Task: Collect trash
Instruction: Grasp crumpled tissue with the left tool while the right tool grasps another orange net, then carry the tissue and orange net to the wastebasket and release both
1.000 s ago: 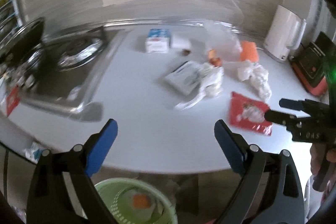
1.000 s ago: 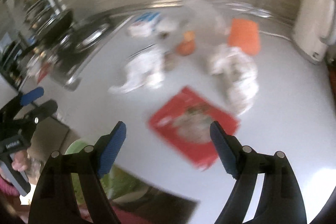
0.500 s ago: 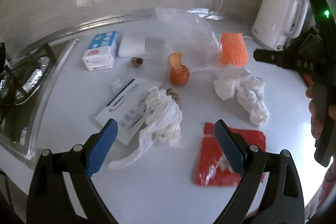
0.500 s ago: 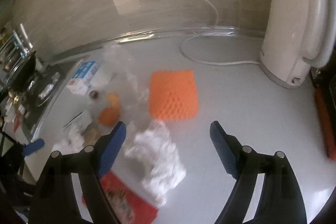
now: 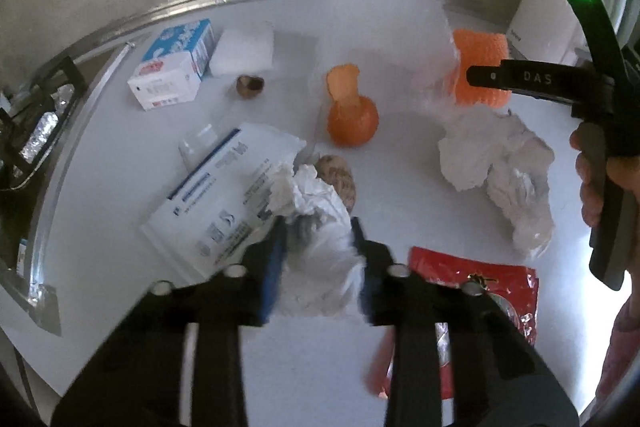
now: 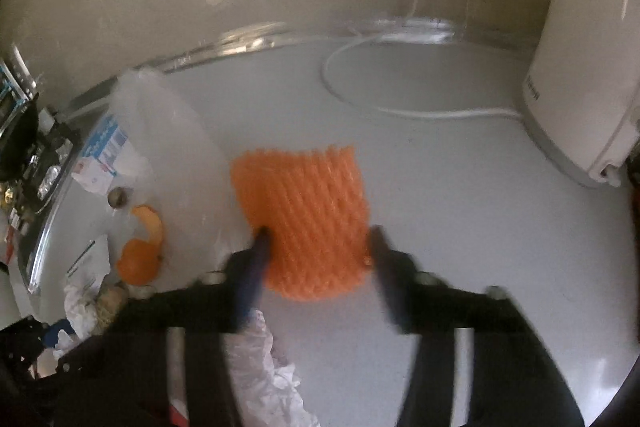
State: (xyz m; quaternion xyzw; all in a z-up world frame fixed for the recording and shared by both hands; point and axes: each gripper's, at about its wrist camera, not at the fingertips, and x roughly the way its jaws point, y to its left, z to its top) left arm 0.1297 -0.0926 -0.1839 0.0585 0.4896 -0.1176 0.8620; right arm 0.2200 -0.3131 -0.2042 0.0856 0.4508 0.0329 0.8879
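White countertop (image 5: pixel 120 195) carried the litter, with the orange peel (image 5: pixel 352 115) as its middle mark. Nearest, the left gripper (image 5: pixel 318 247) pitched steeply down, its jaws just closing onto a crumpled white tissue (image 5: pixel 320 223) in front of the peel. Right of the peel lay a second tissue wad (image 5: pixel 496 159). Beyond it, the right gripper (image 6: pixel 316 247), also tilted down, had just been closing on an orange foam net (image 6: pixel 304 211), its fingers at both edges. Farthest stood a white kettle (image 6: pixel 580 67).
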